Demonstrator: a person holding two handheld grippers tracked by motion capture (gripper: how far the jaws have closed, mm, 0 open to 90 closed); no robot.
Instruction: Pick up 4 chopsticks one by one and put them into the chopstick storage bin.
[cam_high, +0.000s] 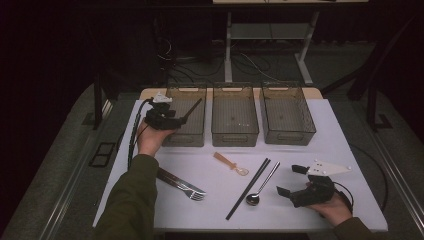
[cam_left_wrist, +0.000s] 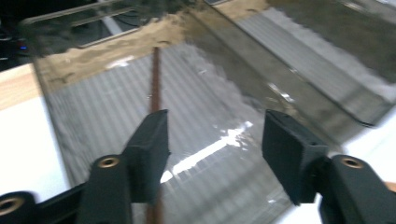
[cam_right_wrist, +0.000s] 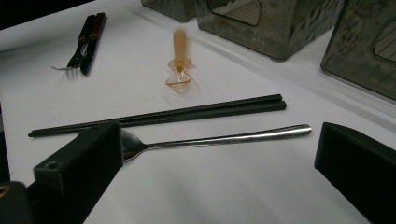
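High view: my left gripper (cam_high: 186, 118) hangs over the left bin (cam_high: 186, 131), the leftmost of three clear bins at the far edge of the white table (cam_high: 340, 145). A thin brown stick (cam_high: 192, 110) slants up from the gripper's tip over that bin; can't tell if it touches the pads. My right gripper (cam_high: 291, 180) sits near the table's front right, well right of the left bin, jaws wide apart, nothing between them. In front of the bins: orange spoon (cam_high: 231, 164), black chopsticks (cam_high: 248, 189), metal spoon (cam_high: 261, 186), fork and knife (cam_high: 182, 184) just in front of the left bin, partly under my left sleeve.

Left gripper view: jaws apart, looking down into the left bin (cam_left_wrist: 224, 107). The brown stick (cam_left_wrist: 154, 88) runs along the bin's ribbed floor right beside one jaw; the other jaw is well clear of it, so no grip.

Right gripper view: jaws spread, holding nothing. Metal spoon (cam_right_wrist: 210, 139) lies across the gap on the table, bowl at one jaw. Black chopsticks (cam_right_wrist: 163, 115) just behind it, orange spoon (cam_right_wrist: 179, 60) farther, fork and knife (cam_right_wrist: 84, 44) off to the side, bins beyond.
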